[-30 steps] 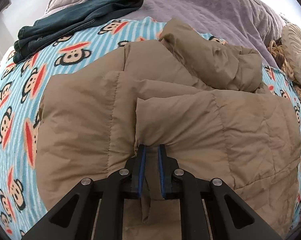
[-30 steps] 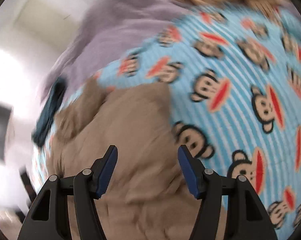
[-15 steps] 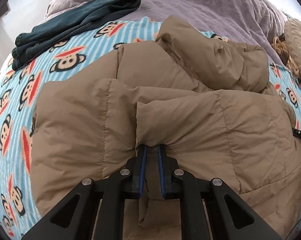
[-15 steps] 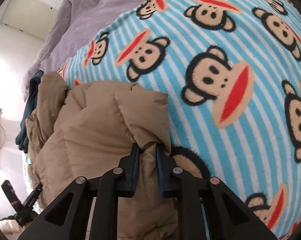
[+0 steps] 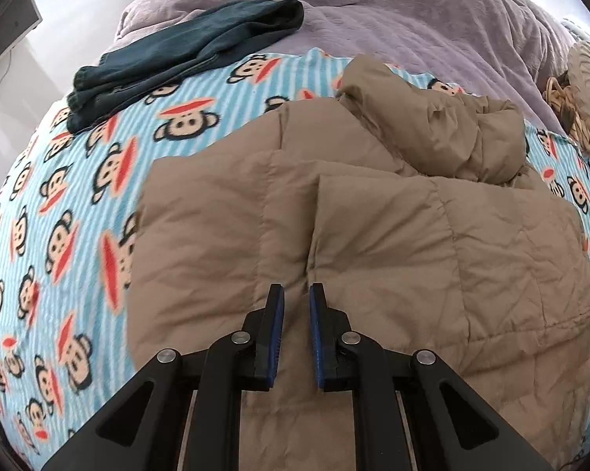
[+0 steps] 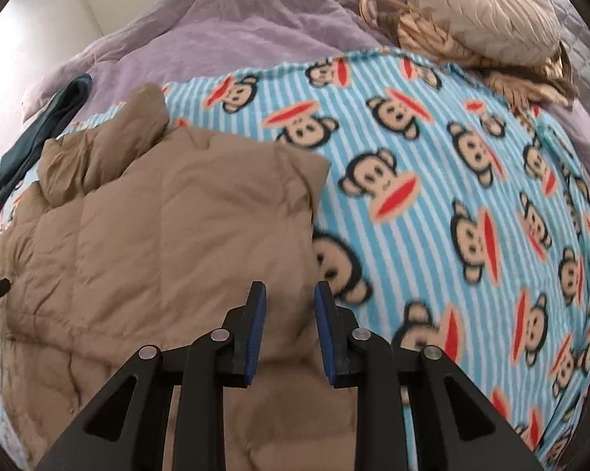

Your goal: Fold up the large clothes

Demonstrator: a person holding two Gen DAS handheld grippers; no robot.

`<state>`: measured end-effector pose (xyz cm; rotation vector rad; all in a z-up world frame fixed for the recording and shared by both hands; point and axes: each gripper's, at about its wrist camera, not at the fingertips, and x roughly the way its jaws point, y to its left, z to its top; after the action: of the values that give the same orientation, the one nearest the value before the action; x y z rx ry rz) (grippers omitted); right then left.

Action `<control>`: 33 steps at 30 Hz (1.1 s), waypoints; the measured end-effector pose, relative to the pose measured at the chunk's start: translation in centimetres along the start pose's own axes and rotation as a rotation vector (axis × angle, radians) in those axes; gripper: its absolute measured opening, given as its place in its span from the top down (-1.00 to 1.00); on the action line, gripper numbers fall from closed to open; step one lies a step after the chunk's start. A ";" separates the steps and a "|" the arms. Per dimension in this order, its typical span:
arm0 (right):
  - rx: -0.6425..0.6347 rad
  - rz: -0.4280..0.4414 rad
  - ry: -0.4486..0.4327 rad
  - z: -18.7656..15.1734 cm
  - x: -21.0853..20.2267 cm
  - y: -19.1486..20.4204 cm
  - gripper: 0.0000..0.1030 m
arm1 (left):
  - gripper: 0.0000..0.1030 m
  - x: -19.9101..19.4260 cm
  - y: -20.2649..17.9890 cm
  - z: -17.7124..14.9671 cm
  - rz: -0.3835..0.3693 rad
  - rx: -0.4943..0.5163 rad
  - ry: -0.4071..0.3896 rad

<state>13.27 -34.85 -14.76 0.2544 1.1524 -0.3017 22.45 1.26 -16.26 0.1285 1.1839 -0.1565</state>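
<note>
A tan quilted puffer jacket (image 5: pixel 373 216) lies folded on a blue striped monkey-print blanket (image 5: pixel 59 204); its hood (image 5: pixel 452 137) is bunched at the far end. It also shows in the right wrist view (image 6: pixel 157 227). My left gripper (image 5: pixel 296 298) hovers over the jacket's near part, jaws slightly apart, holding nothing. My right gripper (image 6: pixel 289 294) is open above the jacket's right edge, holding nothing.
Dark teal folded trousers (image 5: pixel 185 55) lie at the far left on a purple duvet (image 5: pixel 412 11). A cream round cushion (image 6: pixel 487 11) and a woven basket (image 6: pixel 432 35) sit at the far right. The blanket (image 6: pixel 471 196) is bare to the right of the jacket.
Both grippers have let go of the jacket fold and pulled back and up. The jacket now lies flat on the blanket.
</note>
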 end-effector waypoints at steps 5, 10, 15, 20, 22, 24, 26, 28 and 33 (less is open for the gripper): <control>0.070 0.045 0.052 -1.6 -1.0 -0.2 0.40 | 0.71 -1.6 0.0 -1.3 0.018 0.007 0.004; 0.050 0.068 0.078 -3.1 -2.6 1.1 0.31 | 0.71 -3.3 -0.2 -2.7 0.013 0.005 0.006; 0.030 0.088 0.089 -4.3 -4.1 2.5 0.10 | 0.71 -4.5 -0.2 -4.0 -0.010 0.005 0.020; 0.009 0.098 0.092 -5.2 -5.4 3.7 0.08 | 0.71 -6.0 -0.4 -4.7 -0.029 0.015 0.009; 0.000 0.112 0.094 -5.5 -5.9 4.1 0.00 | 0.70 -6.5 -0.4 -5.0 -0.035 0.014 0.009; -0.011 0.118 0.092 -5.8 -6.5 4.5 0.00 | 0.48 -6.8 -0.4 -5.3 -0.042 0.009 0.012; -0.020 0.122 0.093 -6.1 -6.9 4.8 0.00 | -0.90 -7.2 -0.4 -5.6 -0.032 -0.002 0.009; -0.024 0.129 0.097 -6.4 -7.2 5.0 0.00 | -1.00 -8.5 -0.5 -6.1 -0.010 -0.004 -0.048; -0.029 0.138 0.100 -7.2 -8.1 5.3 0.00 | -1.00 -9.3 -1.0 -7.0 -0.001 0.019 -0.021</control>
<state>5.99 -26.56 -9.87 0.3253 1.2306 -0.1520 12.46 2.08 -10.22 0.1424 1.1616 -0.1700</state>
